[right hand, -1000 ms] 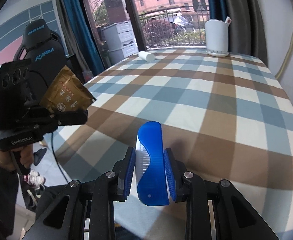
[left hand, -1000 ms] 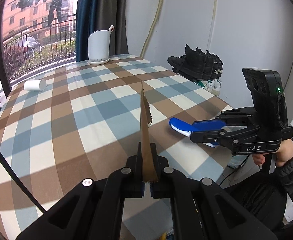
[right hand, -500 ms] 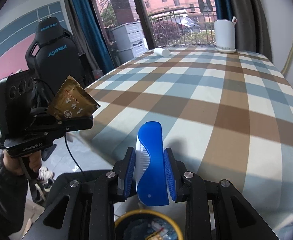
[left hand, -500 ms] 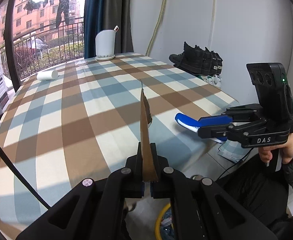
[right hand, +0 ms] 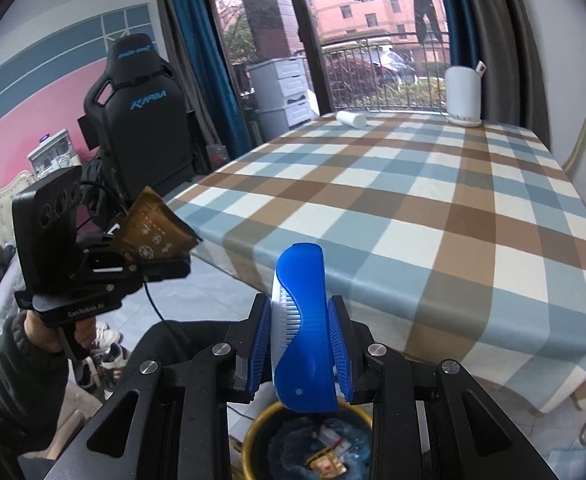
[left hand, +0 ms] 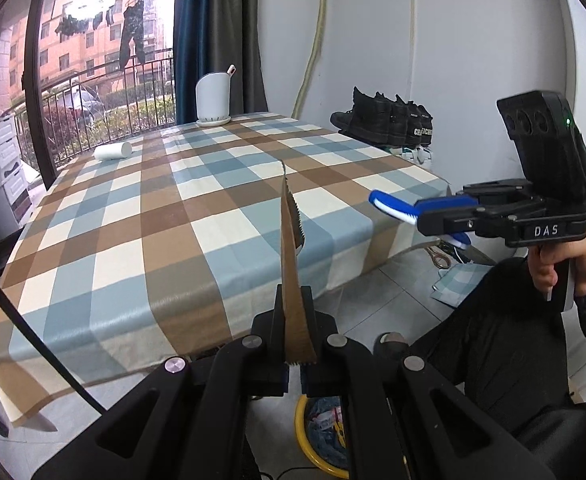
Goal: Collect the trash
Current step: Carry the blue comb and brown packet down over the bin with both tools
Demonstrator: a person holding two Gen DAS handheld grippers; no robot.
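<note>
- Trash first: a brown wrapper (left hand: 293, 280) with sawtooth edges stands on edge, clamped between the jaws of the left gripper (left hand: 293, 368), which is held out past the table's near edge.
- From the right wrist view, that same left gripper (right hand: 161, 256) sits at far left, wrapper (right hand: 153, 232) sticking up out of it, a hand (right hand: 49, 332) wrapped round the grip below.
- Middle of the scene: the table (left hand: 141, 216) under a blue, brown and cream checked cloth, with a white roll (left hand: 113, 151) lying on its side at the far edge and a white holder (left hand: 213, 98) near the curtain.
- Down low, a yellow-rimmed bin (right hand: 253, 436) on the floor (already some scraps inside), sitting right under the right gripper.
- Right gripper (right hand: 301, 344) is clenched on a blue and white brush (right hand: 299, 320), bristles turned to its left.
- Left wrist view shows that gripper (left hand: 441, 220) off the table's right corner, brush (left hand: 393, 204) poking out toward the cloth.
- Far right: black shoes (left hand: 385, 120) lined up against the wall.
</note>
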